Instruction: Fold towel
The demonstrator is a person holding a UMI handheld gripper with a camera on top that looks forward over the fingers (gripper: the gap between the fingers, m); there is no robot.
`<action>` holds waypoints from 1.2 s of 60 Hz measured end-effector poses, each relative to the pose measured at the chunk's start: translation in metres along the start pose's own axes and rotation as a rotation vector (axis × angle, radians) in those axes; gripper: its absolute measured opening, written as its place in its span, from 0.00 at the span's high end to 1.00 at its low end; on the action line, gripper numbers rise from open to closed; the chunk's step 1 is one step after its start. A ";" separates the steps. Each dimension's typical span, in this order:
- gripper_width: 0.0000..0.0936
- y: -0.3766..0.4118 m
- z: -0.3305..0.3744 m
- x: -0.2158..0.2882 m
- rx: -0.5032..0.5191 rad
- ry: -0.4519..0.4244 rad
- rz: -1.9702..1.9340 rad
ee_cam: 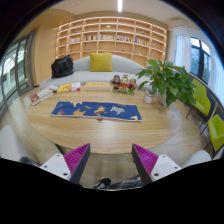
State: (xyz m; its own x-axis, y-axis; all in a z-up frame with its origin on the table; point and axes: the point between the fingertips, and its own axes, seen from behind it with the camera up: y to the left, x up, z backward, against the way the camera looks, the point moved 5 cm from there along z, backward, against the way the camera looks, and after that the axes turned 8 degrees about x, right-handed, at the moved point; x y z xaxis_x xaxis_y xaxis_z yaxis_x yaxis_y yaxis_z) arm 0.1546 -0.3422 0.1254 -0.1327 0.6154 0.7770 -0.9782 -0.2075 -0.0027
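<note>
Blue cloth, taken to be the towel (97, 110), was seen spread flat on the round wooden table (120, 138), well beyond the gripper (110, 160). Its fingers were held spread wide with nothing between the magenta pads (76, 157). Behind the towel some small toys (122, 85) were lined up; to its right a potted plant (166, 80) was stood. No grasp had yet been made. The step would best be done by one near corner being approached low, pinched squarely, and carried across to the opposite edge without the cloth being dragged.
</note>
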 end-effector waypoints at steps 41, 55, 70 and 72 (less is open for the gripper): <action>0.09 0.274 -0.287 0.112 0.140 -0.019 0.001; 0.49 0.277 -0.317 0.117 0.097 -0.007 0.022; 0.98 0.283 -0.321 0.118 0.079 0.001 0.077; 0.99 0.285 -0.317 0.118 0.095 0.009 0.056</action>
State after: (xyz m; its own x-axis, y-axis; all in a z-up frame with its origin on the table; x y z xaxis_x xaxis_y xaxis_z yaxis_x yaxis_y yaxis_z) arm -0.1909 -0.0875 0.0171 -0.1890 0.6076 0.7714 -0.9498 -0.3126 0.0135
